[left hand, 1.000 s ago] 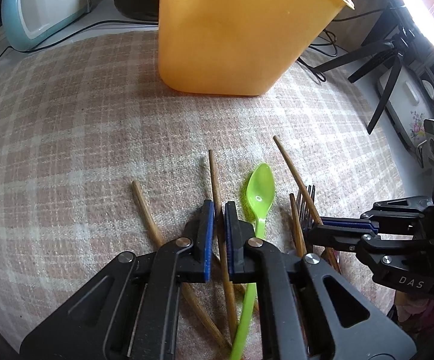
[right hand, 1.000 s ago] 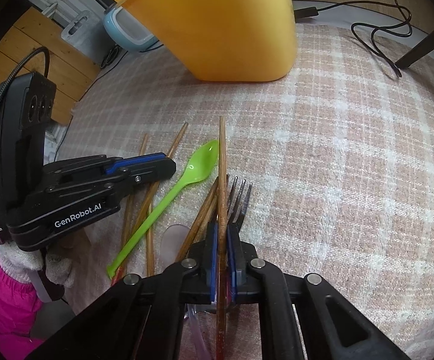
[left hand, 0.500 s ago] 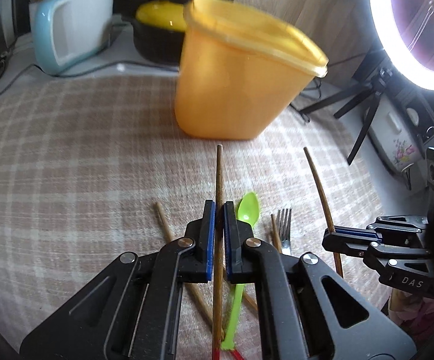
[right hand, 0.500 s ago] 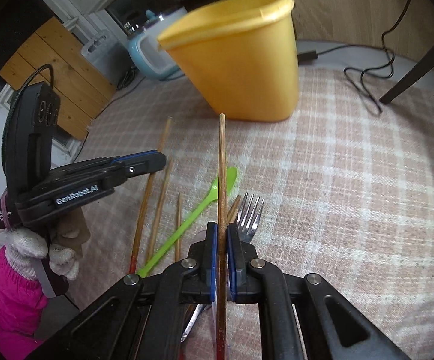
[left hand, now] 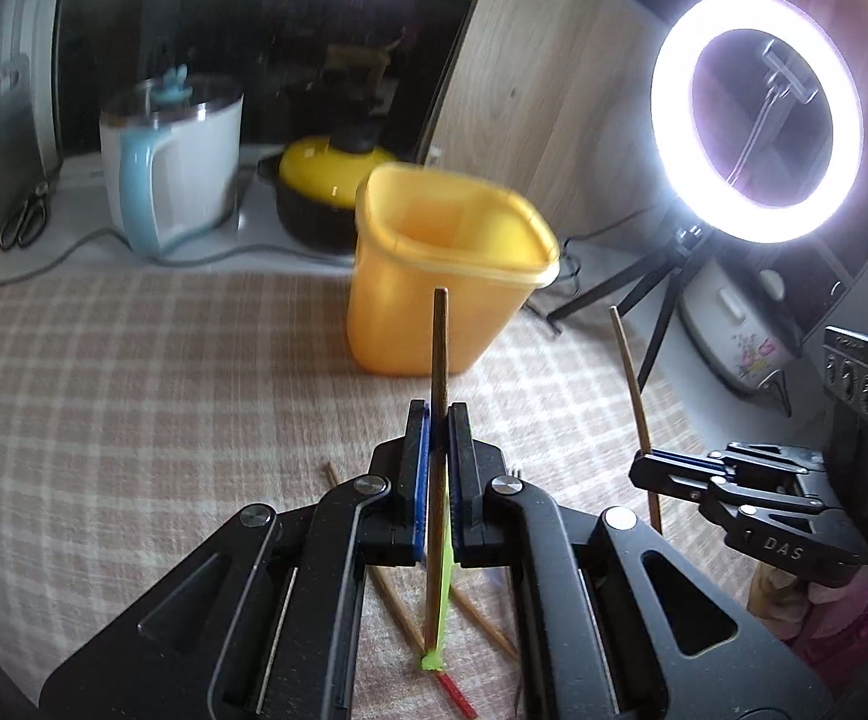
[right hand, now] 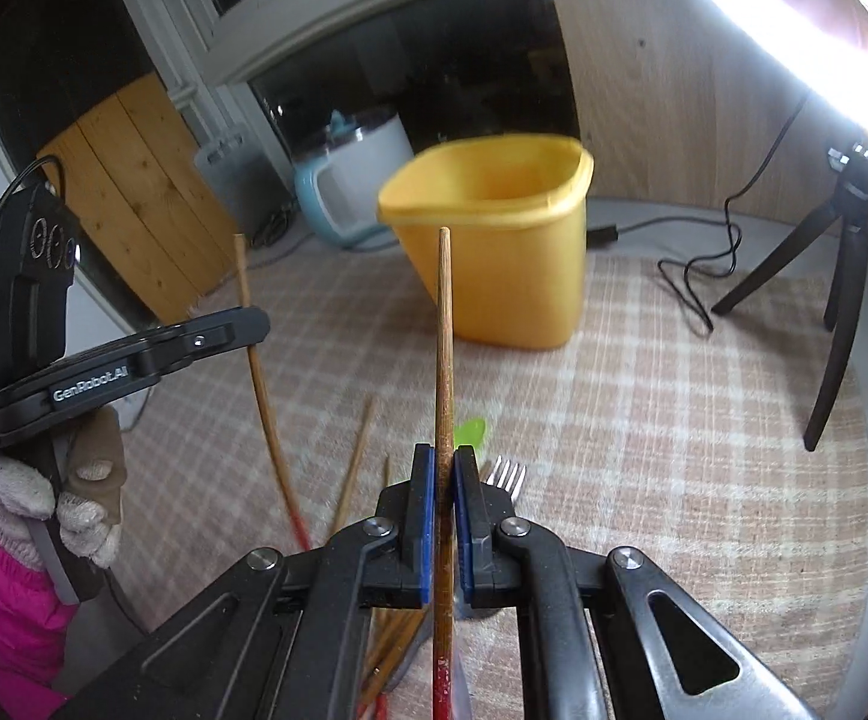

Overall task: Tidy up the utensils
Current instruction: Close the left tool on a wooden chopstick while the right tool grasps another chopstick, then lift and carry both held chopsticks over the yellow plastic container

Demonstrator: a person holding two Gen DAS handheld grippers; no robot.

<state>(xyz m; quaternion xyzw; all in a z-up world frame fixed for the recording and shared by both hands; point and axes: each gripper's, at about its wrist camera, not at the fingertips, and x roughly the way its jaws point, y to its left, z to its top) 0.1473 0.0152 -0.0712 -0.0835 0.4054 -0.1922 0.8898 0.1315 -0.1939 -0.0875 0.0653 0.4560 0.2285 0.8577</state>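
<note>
Left wrist view: the left claw [left hand: 439,420] is clamped on a chopstick [left hand: 439,348], whose tip points ahead toward the orange bin [left hand: 434,324] just beyond it. Off to its right, the right claw [left hand: 644,462] pinches a second chopstick [left hand: 632,372]; the right wrist view shows that stick [right hand: 443,330] squeezed between the blue pads [right hand: 425,492], the bin [right hand: 524,288] ahead. Below both claws, the green spoon [right hand: 471,432], fork [right hand: 509,474] and more sticks lie on the checked cloth [left hand: 134,390]. The step looks like carrying: both sticks are off the cloth. Next, each claw likely needs to get above the bin's open mouth, tip its stick downward, then release.
</note>
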